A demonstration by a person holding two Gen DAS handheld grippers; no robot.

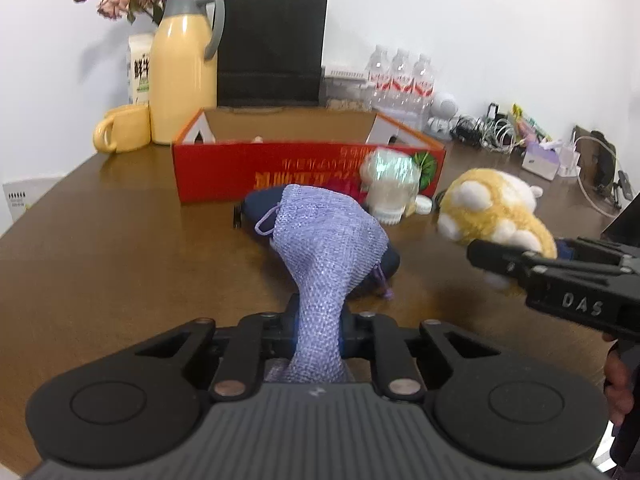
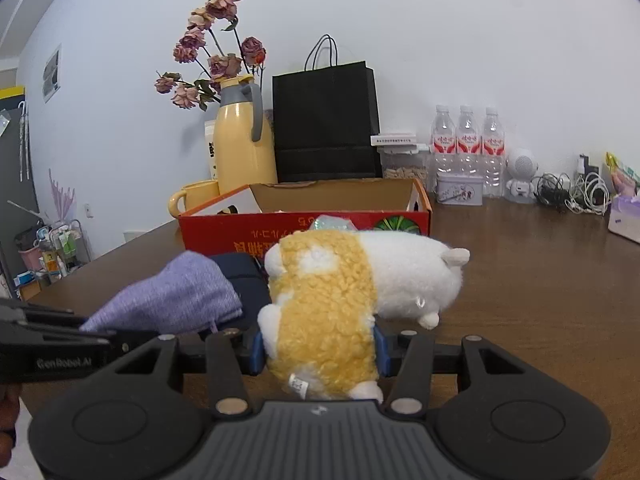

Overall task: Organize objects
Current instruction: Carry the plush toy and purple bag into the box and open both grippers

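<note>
My left gripper [image 1: 319, 334] is shut on a lilac knitted pouch [image 1: 326, 240] and holds it above the table; the pouch also shows in the right wrist view [image 2: 176, 298]. My right gripper [image 2: 320, 350] is shut on a yellow-and-white plush toy [image 2: 344, 288], which also shows in the left wrist view [image 1: 492, 208]. A red open cardboard box [image 1: 308, 170] stands behind both, also in the right wrist view [image 2: 304, 232]. A dark navy case [image 1: 260, 208] lies under the pouch. A clear jar-like object [image 1: 390, 188] stands in front of the box.
A yellow thermos [image 1: 182, 80], yellow mug [image 1: 120, 128], black paper bag [image 1: 272, 48] and water bottles [image 1: 400, 76] line the back wall. Cables [image 1: 492, 132] and a tissue box [image 1: 540, 158] sit at the right. The brown table [image 1: 100, 220] spreads to the left.
</note>
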